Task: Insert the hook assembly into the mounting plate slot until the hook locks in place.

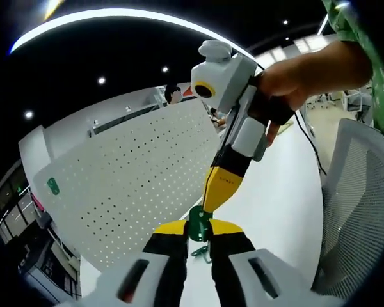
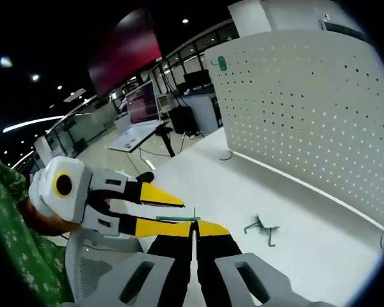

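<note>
- Pegboard panel (image 1: 128, 173), white, perforated, upright at table edge (image 1: 275, 198); a small green piece (image 1: 53, 186) clipped near one upper corner. Judged rigid, fixed, not to be gripped.
- Green plate (image 1: 198, 225), small and flat, pinched between yellow tips of left gripper (image 1: 198, 229) in left gripper view. In right gripper view, seen edge-on as thin green strip (image 2: 177, 219). Judged light, stiff, smooth plastic; likely to twist or slip under side load, so hold on flat faces near the edge, slot left free.
- Right gripper (image 2: 193, 231): jaws nearly together on a thin upright sliver; identity of that sliver not resolvable, so state cannot be told. In left gripper view, right gripper's yellow tip (image 1: 219, 188) touching top of green plate.
- Green wire hook (image 2: 264, 229) lying loose on white table, just beyond the jaws, apart from both grippers. Judged thin, springy, light; best taken at straight shank, not at bent prongs.
- Not yet locked, by present layout.
</note>
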`<state>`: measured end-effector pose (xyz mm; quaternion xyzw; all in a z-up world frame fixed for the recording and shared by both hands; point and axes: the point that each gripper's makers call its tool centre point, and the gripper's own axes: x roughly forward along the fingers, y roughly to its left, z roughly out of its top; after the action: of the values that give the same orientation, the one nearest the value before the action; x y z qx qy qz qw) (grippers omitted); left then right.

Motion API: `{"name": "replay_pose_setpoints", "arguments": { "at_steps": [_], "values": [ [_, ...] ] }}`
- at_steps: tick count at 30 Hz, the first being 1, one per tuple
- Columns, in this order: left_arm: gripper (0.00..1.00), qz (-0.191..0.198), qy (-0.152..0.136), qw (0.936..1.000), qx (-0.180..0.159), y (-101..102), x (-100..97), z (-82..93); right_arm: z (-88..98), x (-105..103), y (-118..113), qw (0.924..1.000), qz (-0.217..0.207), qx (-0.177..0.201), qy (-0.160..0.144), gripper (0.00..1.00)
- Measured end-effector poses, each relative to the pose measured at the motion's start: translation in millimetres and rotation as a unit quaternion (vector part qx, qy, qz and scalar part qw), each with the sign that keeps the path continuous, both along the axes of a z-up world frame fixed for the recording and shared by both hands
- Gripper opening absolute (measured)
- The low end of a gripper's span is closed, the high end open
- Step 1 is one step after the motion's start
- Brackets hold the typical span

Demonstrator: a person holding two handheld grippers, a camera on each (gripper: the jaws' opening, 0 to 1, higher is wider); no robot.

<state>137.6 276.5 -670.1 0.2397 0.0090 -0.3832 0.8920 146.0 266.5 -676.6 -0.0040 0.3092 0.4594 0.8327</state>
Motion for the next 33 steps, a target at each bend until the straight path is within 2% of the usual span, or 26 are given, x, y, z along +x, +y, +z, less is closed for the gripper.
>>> {"name": "replay_pose_setpoints", "arguments": {
  "at_steps": [14,33],
  "values": [
    [0.06,-0.009,0.010,0.9999,-0.006,-1.2,-0.2,-2.4,2.3,-3.6,4.6,0.9997,0.004,0.015,0.018,0.00],
    [0.04,-0.011,0.018,0.9997,-0.010,-1.0,0.6,-3.8,2.5,-4.7,4.2,0.9992,0.003,0.022,0.034,0.00]
  ]
}}
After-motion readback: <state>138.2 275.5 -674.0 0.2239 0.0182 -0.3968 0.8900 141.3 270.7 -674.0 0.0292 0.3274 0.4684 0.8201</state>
